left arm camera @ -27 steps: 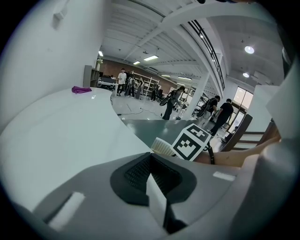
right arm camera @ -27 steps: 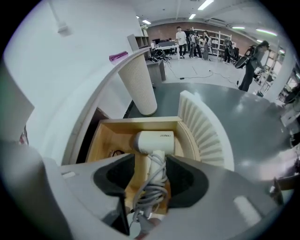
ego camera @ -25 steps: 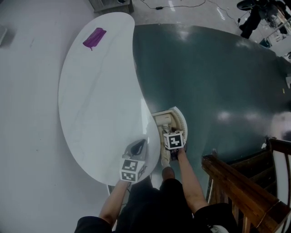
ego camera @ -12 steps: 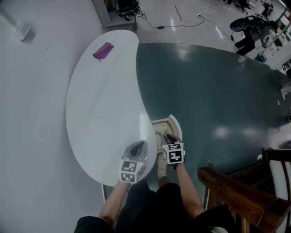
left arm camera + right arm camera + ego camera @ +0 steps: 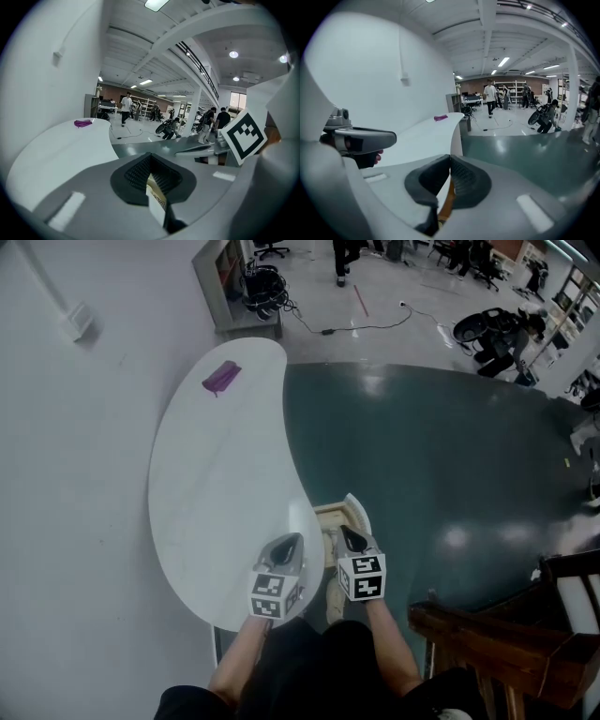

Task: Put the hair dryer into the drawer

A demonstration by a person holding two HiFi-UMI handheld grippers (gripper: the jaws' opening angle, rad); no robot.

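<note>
Hair dryer lies in the open drawer, beneath the right gripper, whose empty jaws have just been closing and now meet; left gripper is closed too, empty. The dryer's length runs toward the person; its nozzle end is unclear

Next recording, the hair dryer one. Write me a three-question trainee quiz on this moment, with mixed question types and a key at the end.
1. True or false: the small purple object lies at the far end of the white curved table.
2. Pick one. The open cream drawer is: A) on the tabletop; B) sticking out from the table's near end, over the dark green floor; C) pushed against a brown wooden railing.
3. Short answer: what is between the jaws of the right gripper?

Key
1. True.
2. B.
3. Nothing. Its jaws have just been closing and now meet empty.
</note>
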